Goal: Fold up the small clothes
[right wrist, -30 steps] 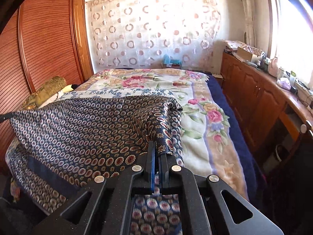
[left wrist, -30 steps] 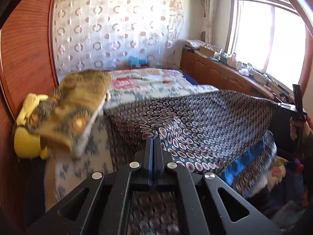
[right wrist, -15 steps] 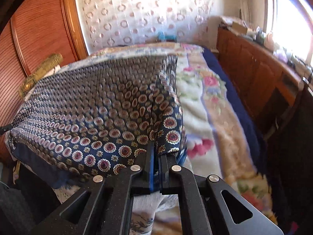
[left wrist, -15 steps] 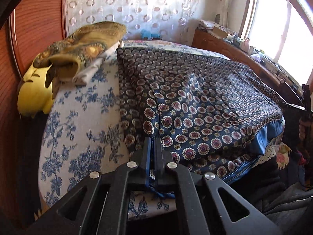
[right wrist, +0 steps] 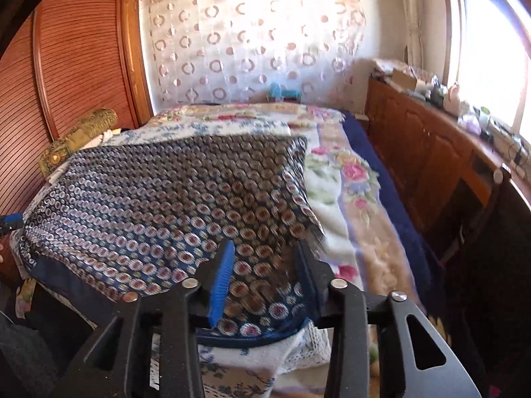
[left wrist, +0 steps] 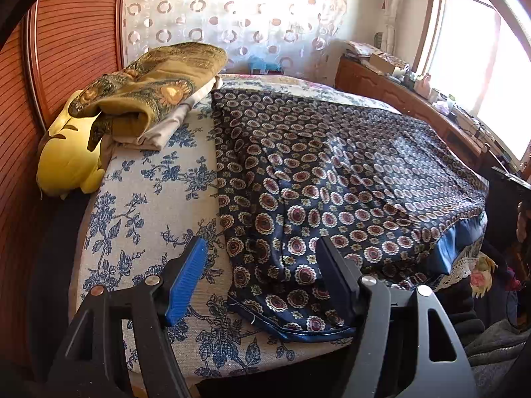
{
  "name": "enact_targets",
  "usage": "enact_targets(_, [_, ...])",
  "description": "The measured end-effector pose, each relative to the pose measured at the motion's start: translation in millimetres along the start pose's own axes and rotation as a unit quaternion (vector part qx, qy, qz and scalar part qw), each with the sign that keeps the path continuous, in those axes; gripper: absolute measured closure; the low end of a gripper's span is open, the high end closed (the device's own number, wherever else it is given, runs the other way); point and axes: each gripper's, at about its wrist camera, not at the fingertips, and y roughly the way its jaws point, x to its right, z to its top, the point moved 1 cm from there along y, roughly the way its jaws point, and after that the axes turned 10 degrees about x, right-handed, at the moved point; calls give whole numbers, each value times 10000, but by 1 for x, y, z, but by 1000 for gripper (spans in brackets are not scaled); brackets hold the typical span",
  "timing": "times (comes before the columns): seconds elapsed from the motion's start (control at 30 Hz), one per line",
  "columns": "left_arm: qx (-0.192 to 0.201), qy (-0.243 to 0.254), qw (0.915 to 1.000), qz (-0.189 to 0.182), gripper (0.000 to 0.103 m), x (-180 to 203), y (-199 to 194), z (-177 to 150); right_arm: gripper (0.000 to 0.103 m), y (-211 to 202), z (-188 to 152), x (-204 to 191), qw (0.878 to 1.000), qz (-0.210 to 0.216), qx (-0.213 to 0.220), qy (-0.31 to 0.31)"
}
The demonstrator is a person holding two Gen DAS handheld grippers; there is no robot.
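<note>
The dark blue cloth (left wrist: 332, 179), printed all over with small round medallions, lies spread across the near end of the bed (left wrist: 149, 199); its blue hem hangs over the bed's edge on the right of the left wrist view, where the lower part is cut off by shadow and clutter. The left claw (left wrist: 262, 278) stands spread and is opening, its blue pad (left wrist: 186, 282) over the blue-flowered sheet and its dark finger over the cloth's near corner; the corner lies flat on the sheet between the fingers, with neither pad pressing it. The right claw (right wrist: 265, 275) is also opening, narrower than the left; the cloth's other near corner (right wrist: 252, 301) sits between its fingers, and the picture is blurred here, so it seems free of the pads but I cannot be sure. In the right wrist view the cloth's far right edge looks lifted and rippled over the rose-patterned blanket (right wrist: 351, 179); the left claw shows there only as a blue tip at the picture's left border. A folded olive-gold throw (left wrist: 149, 89) rests on a yellow cushion (left wrist: 69, 159) against the wooden wardrobe (left wrist: 69, 43); the cushion's lower part is lost in shadow. The wooden counter (right wrist: 428, 152) under the window holds small things too washed out by glare to name.
</note>
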Motion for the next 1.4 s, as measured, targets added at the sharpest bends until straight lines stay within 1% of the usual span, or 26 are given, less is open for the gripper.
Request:
enact_targets(0.07, [-44,-18,10000,49,34,0,2,-1,54,-5,0,-6,9999,96,85,-22])
enact_targets(0.13, [-72,-4,9999,103,34,0,5,-2,50,-7,1,-15,9997,201,132,-51])
enact_targets(0.3, [-172,16,9997,172,34,1,11,-6,48,4,-4,-43,9987,408,88,-289])
enact_targets(0.43, [-235,31,9996,153,34,3,15,-9,48,14,-5,-63,9971,684,50,-340])
enact_targets(0.5, [-244,27,9996,141,34,4,17,-10,48,23,-8,-76,9961,808,-30,-352])
enact_targets(0.77, [-231,28,9996,146,34,5,18,-11,48,86,-20,-116,9898,1232,-492,-527])
enact_targets(0.83, [-220,16,9997,144,34,5,18,-11,48,96,-25,-123,9887,1266,-589,-543])
enact_targets(0.93, [-200,9,9997,137,34,4,17,-12,48,109,-30,-128,9884,1195,-695,-621])
enact_targets(1.0, [-190,2,9997,142,34,4,17,-12,48,114,-35,-137,9892,1109,-656,-693])
enact_targets(1.1, [-160,-36,9998,138,34,4,17,-13,42,112,-34,-141,9896,1021,-603,-811])
enact_targets(1.17, [-111,-122,9998,73,34,3,16,-14,29,115,-36,-145,9901,1002,-559,-807])
enact_targets(1.2, [-91,-161,9998,46,34,2,15,-14,27,114,-37,-145,9907,970,-537,-793])
enact_targets(1.23, [-77,-192,9998,25,34,3,15,-14,20,118,-43,-152,9913,947,-522,-755])
enact_targets(1.27, [-66,-220,9997,19,34,2,15,-15,16,117,-46,-151,9918,934,-511,-707])
enact_targets(1.3, [-53,-259,9996,26,34,2,14,-15,15,117,-48,-152,9921,920,-489,-699])
enact_targets(1.4, [-12,-381,9993,3,41,1,14,-15,10,118,-54,-153,9930,868,-434,-676])
